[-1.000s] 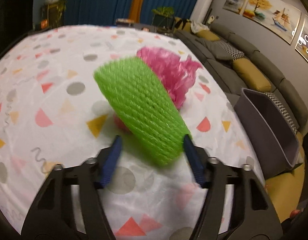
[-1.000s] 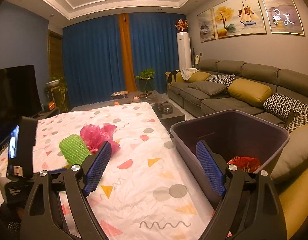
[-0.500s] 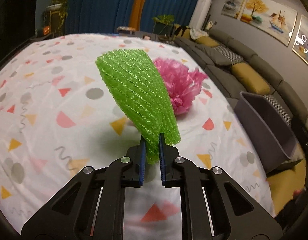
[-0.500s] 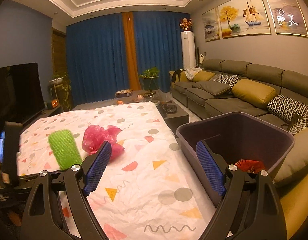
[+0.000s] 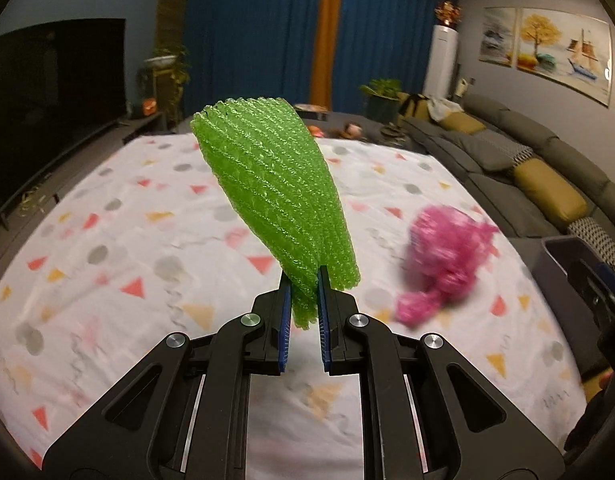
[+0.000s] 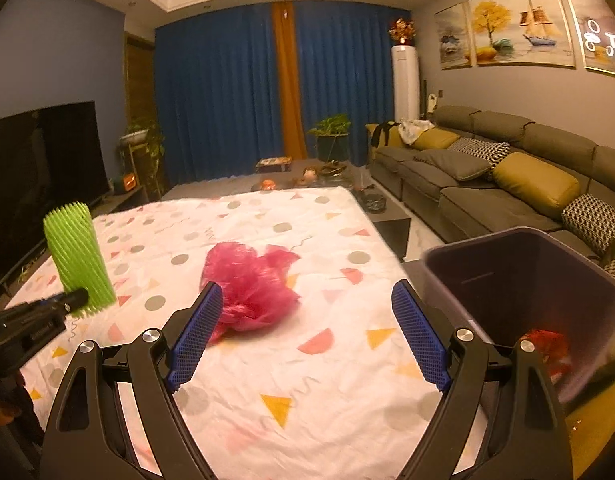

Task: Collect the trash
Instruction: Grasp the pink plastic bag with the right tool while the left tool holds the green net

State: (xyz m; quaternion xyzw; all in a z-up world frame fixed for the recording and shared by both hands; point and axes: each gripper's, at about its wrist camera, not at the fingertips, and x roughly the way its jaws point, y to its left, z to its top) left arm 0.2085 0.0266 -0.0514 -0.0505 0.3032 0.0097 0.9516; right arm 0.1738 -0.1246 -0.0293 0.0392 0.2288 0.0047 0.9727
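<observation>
Pink bag [image 5: 443, 264] motion-blurred; bin [image 5: 579, 280] edge-cropped

Before me, a table [image 6: 307, 380] draped in a white cloth [image 6: 247, 220] printed with coloured triangles and grey dots; a crumpled pink plastic bag [image 6: 251, 284] lies on it, centrally.

Left gripper [image 5: 302, 296] angled downward, jaws just closed, blue pads pinching the green foam net [image 5: 275, 204] at its lower end. Right gripper [image 6: 305, 334] tilted slightly down, jaws wide apart, nothing between the pads.
</observation>
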